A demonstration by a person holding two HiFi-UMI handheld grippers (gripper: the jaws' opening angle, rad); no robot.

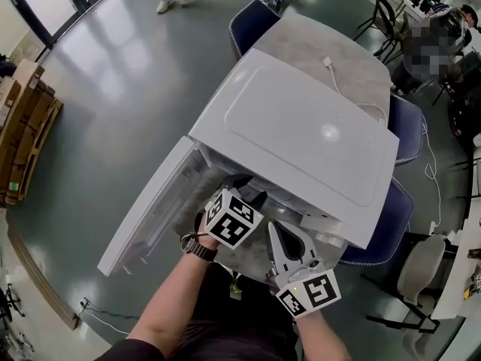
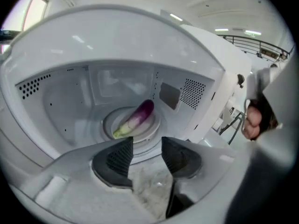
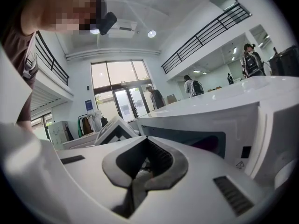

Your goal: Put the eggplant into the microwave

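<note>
A purple eggplant (image 2: 136, 117) with a green stem end lies on the round turntable (image 2: 150, 128) inside the white microwave (image 1: 301, 126). The microwave door (image 1: 150, 209) hangs open to the left. My left gripper (image 2: 147, 143) is at the microwave's mouth, just in front of the turntable. It is open, with nothing between its pads and a gap between it and the eggplant. In the head view its marker cube (image 1: 233, 220) shows at the opening. My right gripper (image 1: 282, 235) waits beside it in front of the microwave (image 3: 224, 120), and its jaws (image 3: 147, 146) are shut on nothing.
The microwave stands on a grey stone-look table (image 1: 338, 51) with a white cable (image 1: 334, 70) on it. Blue chairs (image 1: 252, 17) stand round the table. Wooden frames (image 1: 26, 126) lean at the far left. People stand in the background.
</note>
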